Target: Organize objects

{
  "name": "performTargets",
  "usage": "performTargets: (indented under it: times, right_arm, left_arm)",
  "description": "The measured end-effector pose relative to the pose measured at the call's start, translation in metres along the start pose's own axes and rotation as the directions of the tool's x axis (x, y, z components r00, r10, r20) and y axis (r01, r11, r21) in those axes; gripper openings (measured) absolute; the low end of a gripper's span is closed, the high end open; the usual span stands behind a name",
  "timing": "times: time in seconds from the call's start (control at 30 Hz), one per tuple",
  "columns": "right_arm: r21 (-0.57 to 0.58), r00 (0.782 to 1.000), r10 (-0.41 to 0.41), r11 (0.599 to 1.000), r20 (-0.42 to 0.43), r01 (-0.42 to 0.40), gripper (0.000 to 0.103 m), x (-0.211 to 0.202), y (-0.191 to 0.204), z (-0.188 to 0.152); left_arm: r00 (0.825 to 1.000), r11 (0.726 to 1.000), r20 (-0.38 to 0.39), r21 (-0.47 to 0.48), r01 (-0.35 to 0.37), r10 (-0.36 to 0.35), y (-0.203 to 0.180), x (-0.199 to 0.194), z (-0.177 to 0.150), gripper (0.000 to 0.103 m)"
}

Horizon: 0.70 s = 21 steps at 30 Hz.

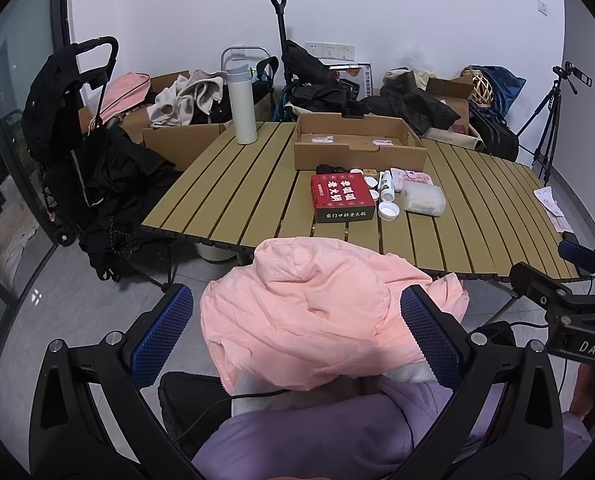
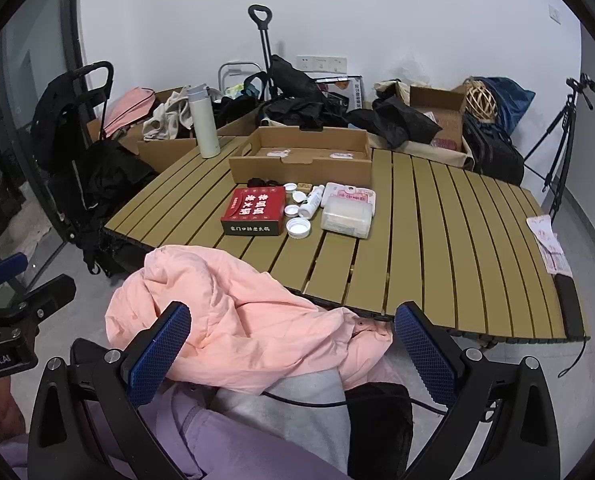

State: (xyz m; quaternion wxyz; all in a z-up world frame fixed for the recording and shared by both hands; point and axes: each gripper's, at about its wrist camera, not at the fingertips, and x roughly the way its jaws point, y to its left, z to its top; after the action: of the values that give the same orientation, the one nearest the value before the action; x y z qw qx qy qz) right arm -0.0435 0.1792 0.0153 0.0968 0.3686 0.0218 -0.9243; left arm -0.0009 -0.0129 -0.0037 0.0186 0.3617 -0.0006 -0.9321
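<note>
Clutter for sorting sits bunched in the middle of the slatted table [image 1: 233, 196]: a red box [image 1: 343, 197], a small white bottle [image 1: 386, 184], loose white caps [image 1: 388, 211], a clear plastic tub [image 1: 422, 198] and a pink packet [image 1: 412, 178]. Directly behind them an open cardboard tray [image 1: 357, 144] lies almost empty, probably the place they are meant to go. A tall white flask [image 1: 241, 104] stands apart at the far left edge. Nearer, a pink jacket [image 1: 313, 316] is heaped below the table's front edge. Both the left gripper [image 1: 297, 336] and right gripper [image 2: 291, 354] hover over it, fingers spread wide, holding nothing, well short of the items.
</note>
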Motion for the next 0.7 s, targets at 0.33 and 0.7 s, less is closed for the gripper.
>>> performTargets:
  times: [0.33,0.7]
  right_arm:
    - [-0.009,1.000,0.007,1.000,-0.002,-0.007,0.103,-0.0005,0.0020,0.0011]
    - [0.007,1.000,0.001,1.000,-0.010,-0.001,0.103,0.0005,-0.0022,0.0026]
  left_arm:
    - [1.000,1.000,-0.004,-0.004,-0.006,0.006,0.0003,0.0021,-0.0038,0.103]
    - [1.000,1.000,-0.003,-0.005,-0.008,0.008,-0.0001,0.0018,-0.0052,0.103]
